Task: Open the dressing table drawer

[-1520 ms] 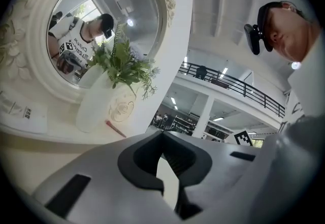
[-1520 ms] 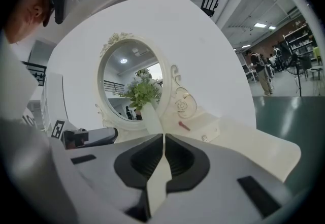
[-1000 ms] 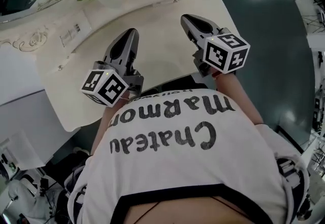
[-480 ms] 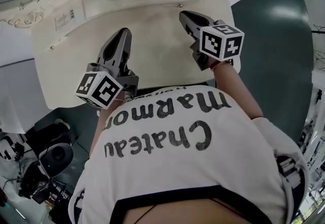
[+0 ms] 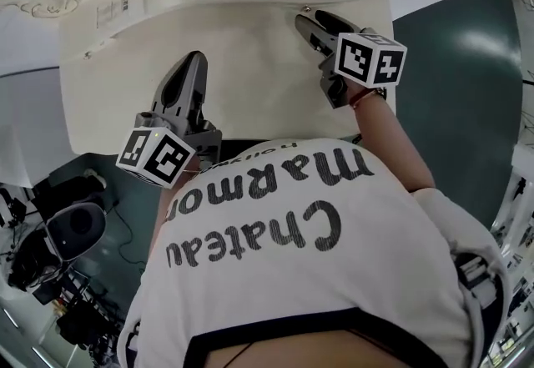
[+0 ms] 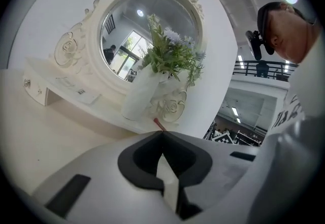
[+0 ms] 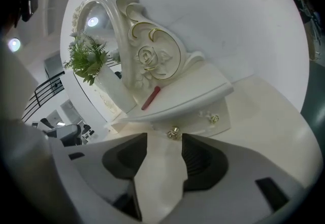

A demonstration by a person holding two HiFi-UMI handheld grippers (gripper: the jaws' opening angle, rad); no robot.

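While the drawer (image 7: pixel 198 122) is still closed, the approach is judged to be the step in hand. The fingers of the right gripper (image 7: pixel 163 139) are being opened with nothing between them, and the small gilt knob (image 7: pixel 174 132) is seen just ahead of their tips. A short advance is called for next, so that the knob is enclosed before closing and a straight pull. The fingers of the left gripper (image 6: pixel 162 135) are pressed together, empty, over the cream bench (image 5: pixel 242 66). A mirror (image 6: pixel 147 35) and flowers (image 6: pixel 170 55) are set beyond them, and a dark green floor (image 5: pixel 450 74) is seen beside the bench.
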